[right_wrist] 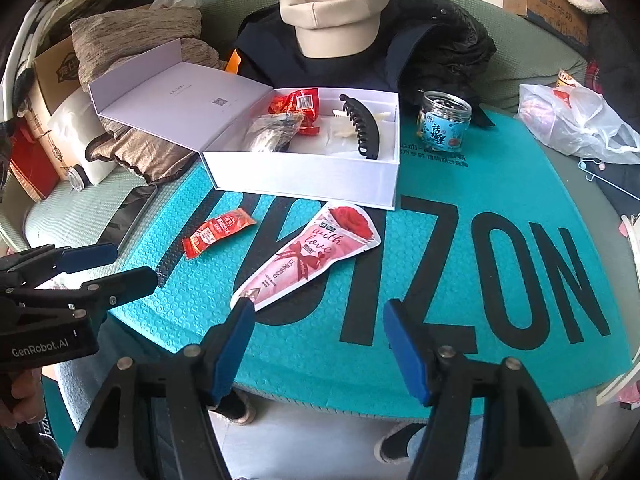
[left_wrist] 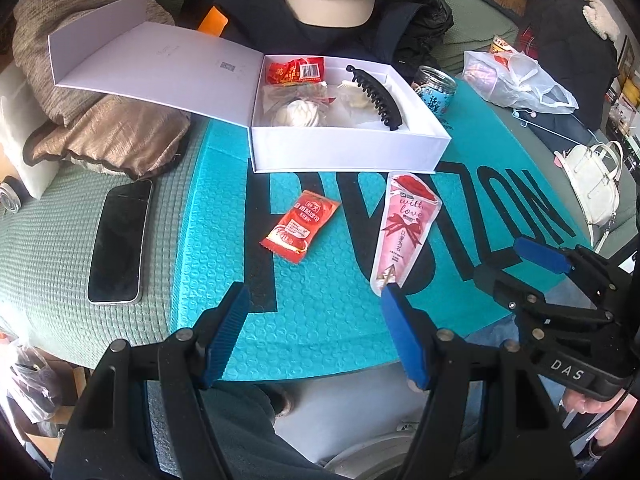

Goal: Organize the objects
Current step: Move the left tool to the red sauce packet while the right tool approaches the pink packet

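Observation:
An open white box [left_wrist: 344,152] [right_wrist: 304,180] stands on a teal mat [left_wrist: 320,320] [right_wrist: 500,184]. It holds a red packet [left_wrist: 296,70] [right_wrist: 294,104], a black hair claw [left_wrist: 378,98] [right_wrist: 360,128] and wrapped items. In front of it lie a small red sachet [left_wrist: 300,226] [right_wrist: 218,232] and a pink cone-shaped "with love" pouch [left_wrist: 406,228] [right_wrist: 312,256]. My left gripper [left_wrist: 314,300] [right_wrist: 112,264] hangs open above the mat's near edge, nothing between its fingers. My right gripper [right_wrist: 320,308] [left_wrist: 516,260] is open too, just short of the pouch's narrow tip.
A black phone [left_wrist: 120,240] lies left of the mat on green bedding. A clear jar with a blue label [left_wrist: 434,90] [right_wrist: 442,122] stands right of the box. Behind are a beige hat [right_wrist: 334,4] on dark clothes, brown cushions [left_wrist: 100,132], a plastic bag [right_wrist: 572,120] and a white handbag [left_wrist: 592,184].

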